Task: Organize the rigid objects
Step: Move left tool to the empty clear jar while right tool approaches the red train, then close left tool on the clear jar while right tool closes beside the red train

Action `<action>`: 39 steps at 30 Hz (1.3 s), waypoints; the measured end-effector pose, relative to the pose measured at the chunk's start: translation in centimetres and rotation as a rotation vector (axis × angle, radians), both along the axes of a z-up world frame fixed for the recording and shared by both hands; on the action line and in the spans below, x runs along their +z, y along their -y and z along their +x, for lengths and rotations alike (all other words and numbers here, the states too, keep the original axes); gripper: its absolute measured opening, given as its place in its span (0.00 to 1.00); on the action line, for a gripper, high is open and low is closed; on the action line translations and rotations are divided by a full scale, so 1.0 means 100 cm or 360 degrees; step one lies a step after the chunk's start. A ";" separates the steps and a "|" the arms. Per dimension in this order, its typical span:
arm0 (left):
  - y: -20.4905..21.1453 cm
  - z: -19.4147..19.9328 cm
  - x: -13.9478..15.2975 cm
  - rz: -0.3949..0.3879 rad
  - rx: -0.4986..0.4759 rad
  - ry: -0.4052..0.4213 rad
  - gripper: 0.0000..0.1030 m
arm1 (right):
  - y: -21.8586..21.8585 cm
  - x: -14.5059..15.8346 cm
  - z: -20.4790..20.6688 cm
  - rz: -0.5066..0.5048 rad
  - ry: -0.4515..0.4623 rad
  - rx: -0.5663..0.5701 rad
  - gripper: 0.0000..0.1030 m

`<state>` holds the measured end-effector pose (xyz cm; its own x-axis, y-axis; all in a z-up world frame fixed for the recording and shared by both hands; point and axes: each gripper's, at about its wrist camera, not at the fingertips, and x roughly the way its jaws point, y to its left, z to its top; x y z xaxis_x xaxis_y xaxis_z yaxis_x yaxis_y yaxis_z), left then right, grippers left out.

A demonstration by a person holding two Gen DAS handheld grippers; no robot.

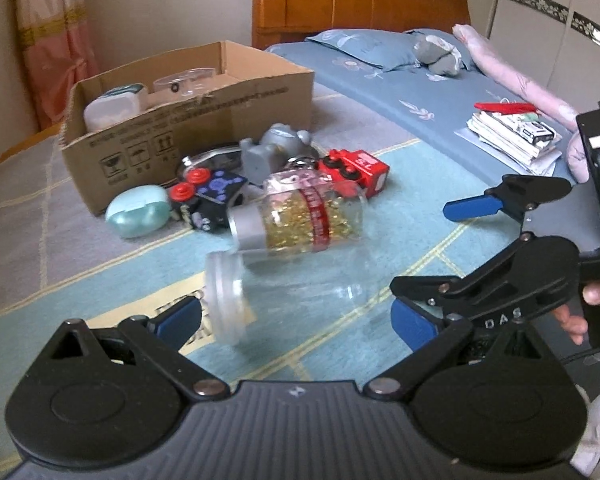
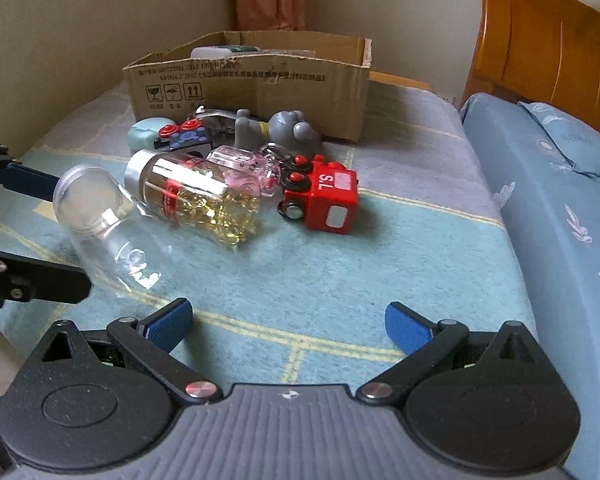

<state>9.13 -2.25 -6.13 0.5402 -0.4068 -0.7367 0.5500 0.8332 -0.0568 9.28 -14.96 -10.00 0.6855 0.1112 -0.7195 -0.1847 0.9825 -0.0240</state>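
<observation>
Left gripper (image 1: 296,320): jaws spread wide, gripping nothing; the clear empty jar (image 1: 284,296) is lying on its side between the blue pads, lid end toward 9 o'clock. I cannot tell whether either pad is touching it.

Right gripper (image 2: 288,320): also standing wide open and empty, hovering over bare blanket (image 2: 340,280), the pile sitting off at its 11 o'clock.

Clear jar risk: it is smooth, round and lying on soft bedding, so a squeeze landing off-centre would likely be sending it squirting out or rolling.

Gold-filled bottle (image 1: 300,220): lying tilted just beyond the clear jar, at 12 o'clock from the left gripper; it seems to be leaning on the jar, so lifting the jar could be tipping it loose.

Pile behind: red toy train (image 1: 356,172), dark toy with red wheels (image 1: 208,196), grey figure (image 1: 272,148) and mint case (image 1: 138,210) crowding together; a nudged bottle would be knocking into them.

Cardboard box (image 1: 188,132): sitting at 11 o'clock, already holding a few items; its tall wall could be catching a jar carried too low.

Crowding: the right gripper is hanging close at the left one's 3 o'clock, so the two could be colliding.
</observation>
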 end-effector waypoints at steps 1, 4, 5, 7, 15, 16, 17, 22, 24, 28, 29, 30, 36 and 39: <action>0.004 0.001 -0.001 0.0014 0.0003 0.0003 0.97 | 0.001 0.000 -0.001 0.0003 0.0012 0.0001 1.00; 0.012 0.005 -0.005 0.0074 0.0025 0.0022 0.97 | 0.002 -0.001 -0.003 0.0007 0.0037 0.0004 1.00; 0.014 0.006 -0.006 0.0091 0.0030 0.0033 0.97 | 0.003 -0.001 -0.004 0.0008 0.0042 0.0006 1.00; 0.016 0.008 -0.008 0.0118 0.0060 0.0058 0.97 | 0.004 -0.001 -0.004 0.0010 0.0049 0.0011 1.00; -0.001 0.013 -0.010 0.0157 0.0217 0.0071 0.97 | 0.011 -0.002 -0.001 0.0009 0.0062 -0.0014 1.00; -0.005 0.013 -0.010 0.0175 0.0249 0.0083 0.97 | 0.012 -0.002 0.000 0.0008 0.0060 -0.0023 1.00; -0.009 0.013 -0.010 0.0189 0.0286 0.0093 0.96 | 0.014 -0.002 0.001 0.0007 0.0058 -0.0035 1.00; -0.033 0.021 -0.013 0.0136 0.0407 0.0067 0.96 | 0.021 -0.002 0.007 0.0008 0.0049 -0.0099 1.00; -0.037 0.024 -0.015 0.0115 0.0434 0.0059 0.96 | 0.024 -0.002 0.013 0.0008 0.0041 -0.0121 1.00; -0.040 0.028 -0.016 0.0068 0.0434 0.0049 0.96 | 0.027 -0.001 0.027 0.0007 0.0025 -0.0160 1.00; -0.039 0.029 -0.016 0.0064 0.0430 0.0051 0.96 | 0.027 -0.002 0.030 0.0008 0.0023 -0.0163 1.00; -0.039 0.030 -0.017 0.0062 0.0423 0.0052 0.96 | 0.027 -0.002 0.033 0.0008 0.0020 -0.0164 1.00; -0.033 0.033 -0.017 0.0079 0.0357 0.0086 0.96 | 0.023 -0.002 0.054 0.0003 0.0004 -0.0169 1.00; -0.031 0.038 -0.019 0.0075 0.0345 0.0081 0.96 | 0.019 -0.001 0.064 -0.0005 -0.0005 -0.0163 1.00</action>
<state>12.89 0.86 -7.98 0.6483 -0.2430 -0.7216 0.3589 0.9333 0.0081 15.64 -16.89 -10.12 0.6910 0.0383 -0.7218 -0.0830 0.9962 -0.0266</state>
